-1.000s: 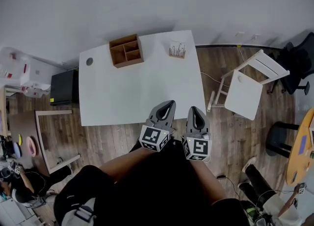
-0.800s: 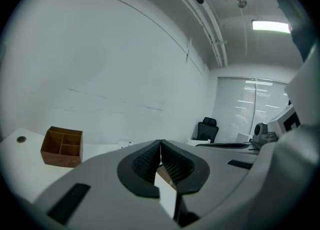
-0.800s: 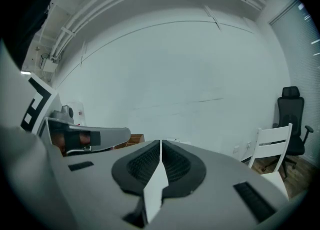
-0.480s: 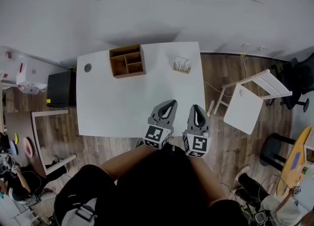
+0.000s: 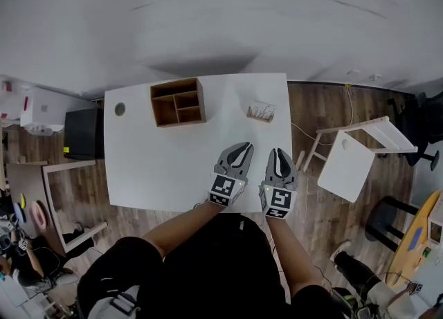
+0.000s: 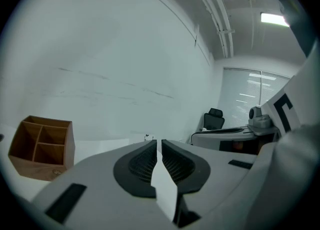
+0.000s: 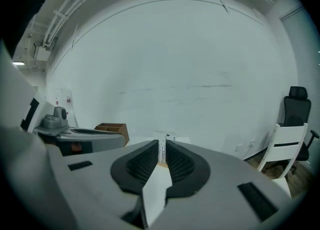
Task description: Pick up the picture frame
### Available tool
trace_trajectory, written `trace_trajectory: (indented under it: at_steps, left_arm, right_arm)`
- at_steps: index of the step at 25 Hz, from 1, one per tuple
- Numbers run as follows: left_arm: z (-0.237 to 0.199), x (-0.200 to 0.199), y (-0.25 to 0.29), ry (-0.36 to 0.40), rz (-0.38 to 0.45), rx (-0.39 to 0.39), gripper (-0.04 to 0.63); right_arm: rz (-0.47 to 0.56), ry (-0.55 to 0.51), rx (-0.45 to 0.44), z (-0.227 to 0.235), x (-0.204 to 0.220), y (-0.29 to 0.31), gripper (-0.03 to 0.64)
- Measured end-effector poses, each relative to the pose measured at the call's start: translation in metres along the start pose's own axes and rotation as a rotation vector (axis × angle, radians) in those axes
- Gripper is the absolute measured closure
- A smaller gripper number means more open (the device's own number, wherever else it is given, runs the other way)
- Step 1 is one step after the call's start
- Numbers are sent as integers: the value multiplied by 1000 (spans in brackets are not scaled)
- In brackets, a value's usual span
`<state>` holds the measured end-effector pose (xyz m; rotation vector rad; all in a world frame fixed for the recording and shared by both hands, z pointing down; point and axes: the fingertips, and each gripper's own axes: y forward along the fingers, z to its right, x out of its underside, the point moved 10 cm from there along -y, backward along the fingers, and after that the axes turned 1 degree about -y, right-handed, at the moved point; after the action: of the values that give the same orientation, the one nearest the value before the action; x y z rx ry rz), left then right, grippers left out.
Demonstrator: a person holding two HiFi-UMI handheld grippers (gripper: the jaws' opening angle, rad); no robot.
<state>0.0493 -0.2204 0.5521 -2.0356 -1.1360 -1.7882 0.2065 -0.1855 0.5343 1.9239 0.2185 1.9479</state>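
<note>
The picture frame [image 5: 261, 111] is a small pale object standing near the far right corner of the white table [image 5: 166, 158]. In the right gripper view the frame [image 7: 162, 155] shows as a thin sliver through the gap between the jaws, far ahead. My left gripper [image 5: 243, 147] and right gripper [image 5: 279, 152] hover side by side over the table's near right edge, well short of the frame. Both are shut with nothing between the jaws. The left gripper [image 6: 159, 142] points toward the back wall; the right gripper [image 7: 162, 143] points at the frame.
A wooden compartment box [image 5: 178, 102] stands at the table's back centre, left of the frame, and also shows as the box [image 6: 42, 146] in the left gripper view. A white chair [image 5: 349, 165] stands right of the table. A black cabinet [image 5: 83, 133] sits on the left.
Both grippers have moved forward, from the floor side of the table's near edge to over the tabletop. The head view has shifted, so the table sits lower in the picture.
</note>
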Motion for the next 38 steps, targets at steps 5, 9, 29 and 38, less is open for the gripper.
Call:
trace_trajectory:
  at_steps: [5, 9, 29, 38]
  left_arm:
    - [-18, 15, 27, 10, -47, 2, 510]
    - [-39, 27, 48, 3, -65, -24, 503]
    - [-95, 72, 126, 12, -138, -83, 488]
    - [-94, 72, 138, 18, -120, -83, 489]
  right_arm:
    - [-50, -13, -33, 3, 18, 36, 577]
    - [-75, -15, -11, 14, 33, 68, 577]
    - [-148, -12, 46, 35, 84, 149, 545]
    - [-143, -5, 36, 39, 92, 159, 545]
